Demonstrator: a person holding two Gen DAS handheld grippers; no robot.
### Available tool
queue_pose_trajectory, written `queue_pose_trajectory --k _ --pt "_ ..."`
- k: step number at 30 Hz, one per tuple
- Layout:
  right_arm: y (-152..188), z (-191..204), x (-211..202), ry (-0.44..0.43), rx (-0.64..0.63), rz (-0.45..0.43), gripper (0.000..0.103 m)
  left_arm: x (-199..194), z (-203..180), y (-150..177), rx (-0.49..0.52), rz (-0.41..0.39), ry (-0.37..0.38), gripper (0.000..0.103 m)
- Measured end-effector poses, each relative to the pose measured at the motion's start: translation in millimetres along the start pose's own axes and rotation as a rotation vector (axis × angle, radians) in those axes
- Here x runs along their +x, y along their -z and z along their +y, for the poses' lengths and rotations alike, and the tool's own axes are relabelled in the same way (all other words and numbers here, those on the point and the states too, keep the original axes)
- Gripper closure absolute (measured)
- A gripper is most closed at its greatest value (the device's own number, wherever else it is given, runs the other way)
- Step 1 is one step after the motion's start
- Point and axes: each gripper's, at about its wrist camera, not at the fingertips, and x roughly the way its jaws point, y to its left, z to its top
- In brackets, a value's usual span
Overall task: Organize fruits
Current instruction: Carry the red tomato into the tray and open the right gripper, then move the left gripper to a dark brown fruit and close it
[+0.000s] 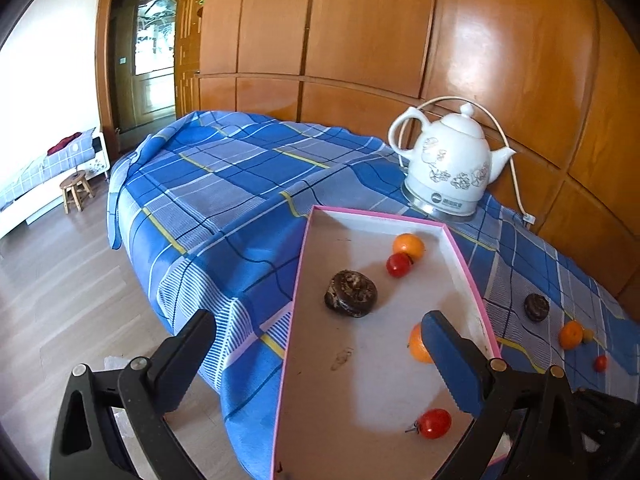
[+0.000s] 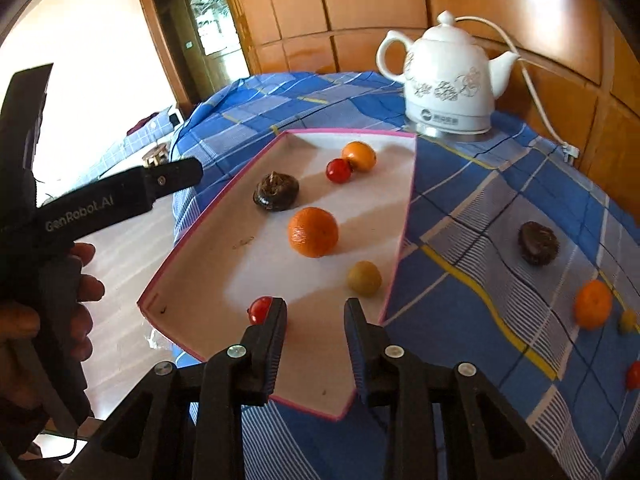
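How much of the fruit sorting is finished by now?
Six pieces lie in the pink-rimmed box, among them a large orange. Both grippers, left and right, are empty. Left on the blue cloth: a dark fruit, an orange, a yellowish one, a red one.

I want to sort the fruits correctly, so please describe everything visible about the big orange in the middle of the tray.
The big orange is round, bright orange, with dimpled peel and looks whole. It rests free on the white floor of the pink-rimmed tray, near the middle, touching no other fruit. A dark wrinkled fruit lies behind it.
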Motion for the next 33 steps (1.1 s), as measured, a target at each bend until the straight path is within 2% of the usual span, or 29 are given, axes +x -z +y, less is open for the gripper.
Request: queue_pose_trajectory --k 10,16,33 --pt "18 -32 -38 0.120 0.086 -0.073 0.068 -10 -33 10 0.105 -0.007 0.079 0.000" --pt "35 -64 -49 0.207 0.171 -0.074 0.067 -19 -52 16 0.170 -0.023 0.112 0.000" --pt "93 -164 -82 0.464 0.439 -0.078 0.068 -27 -92 18 0.262 -0.022 0.175 0.000"
